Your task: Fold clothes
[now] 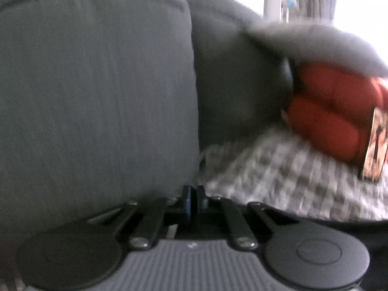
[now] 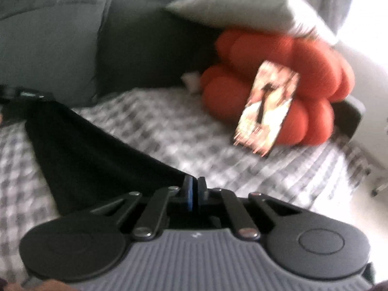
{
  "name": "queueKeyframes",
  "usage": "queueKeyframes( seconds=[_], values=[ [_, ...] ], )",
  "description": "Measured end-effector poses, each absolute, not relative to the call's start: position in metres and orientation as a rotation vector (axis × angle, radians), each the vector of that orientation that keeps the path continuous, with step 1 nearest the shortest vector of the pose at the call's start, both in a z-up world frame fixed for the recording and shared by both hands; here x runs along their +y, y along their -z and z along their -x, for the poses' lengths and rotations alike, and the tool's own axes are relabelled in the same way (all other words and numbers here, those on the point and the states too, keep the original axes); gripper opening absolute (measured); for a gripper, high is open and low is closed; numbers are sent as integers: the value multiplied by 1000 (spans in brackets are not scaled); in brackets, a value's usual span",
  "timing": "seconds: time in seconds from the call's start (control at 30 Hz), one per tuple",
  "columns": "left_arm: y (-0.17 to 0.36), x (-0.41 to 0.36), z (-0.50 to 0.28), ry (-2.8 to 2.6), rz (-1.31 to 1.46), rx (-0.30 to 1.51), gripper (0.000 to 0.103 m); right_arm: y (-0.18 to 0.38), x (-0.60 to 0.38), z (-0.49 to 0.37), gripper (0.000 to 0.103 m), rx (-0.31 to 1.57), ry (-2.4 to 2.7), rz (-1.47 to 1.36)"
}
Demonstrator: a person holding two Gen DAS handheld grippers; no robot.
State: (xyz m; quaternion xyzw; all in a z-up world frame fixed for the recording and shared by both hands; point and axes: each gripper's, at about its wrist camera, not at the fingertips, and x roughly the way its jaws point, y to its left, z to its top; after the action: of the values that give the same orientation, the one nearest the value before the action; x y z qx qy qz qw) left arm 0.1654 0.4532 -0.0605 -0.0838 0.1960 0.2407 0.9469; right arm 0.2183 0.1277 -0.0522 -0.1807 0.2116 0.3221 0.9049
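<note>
Right hand-held gripper [image 2: 193, 189]: jaws pinched on a corner of the black garment [image 2: 92, 150], which stretches taut leftward over the checked blanket [image 2: 169, 131] on the sofa. Left hand-held gripper [image 1: 193, 194]: jaws nearly together, can't tell if there's cloth between them; it faces the grey back cushion [image 1: 97, 84]. Looks like mid-fold, edge lifted. Next: carry that corner across, lay flat, clear of the orange knot cushion [image 2: 286, 77].

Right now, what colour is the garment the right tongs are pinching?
Black. The garment shows best in the right wrist view, stretched over the grey checked blanket from the right tongs.
</note>
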Motion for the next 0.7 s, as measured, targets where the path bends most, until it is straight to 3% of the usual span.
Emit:
queueKeyframes(
  seconds=[0.1, 0.2, 0.27, 0.33, 0.37, 0.4, 0.5, 0.7],
  values=[
    [67, 451, -173, -503, 136, 414, 5, 62, 137, -231, 3, 487, -672, 383],
    [88, 456, -197, -516, 131, 566, 7, 82, 146, -246, 5, 560, -670, 409],
    [86, 460, -196, -529, 153, 555, 15, 85, 146, -251, 6, 572, -671, 397],
    [83, 462, -193, -531, 172, 544, 16, 81, 145, -253, 11, 580, -670, 380],
    [82, 462, -192, -539, 171, 542, 22, 81, 144, -252, 12, 580, -666, 374],
    [78, 459, -190, -550, 160, 535, 38, 80, 142, -252, 17, 581, -662, 369],
    [64, 446, -184, -573, 125, 513, 44, 69, 131, -248, 38, 587, -656, 324],
    [36, 408, -183, -475, 98, 494, 60, 42, 92, -248, 44, 586, -641, 303]
  ],
)
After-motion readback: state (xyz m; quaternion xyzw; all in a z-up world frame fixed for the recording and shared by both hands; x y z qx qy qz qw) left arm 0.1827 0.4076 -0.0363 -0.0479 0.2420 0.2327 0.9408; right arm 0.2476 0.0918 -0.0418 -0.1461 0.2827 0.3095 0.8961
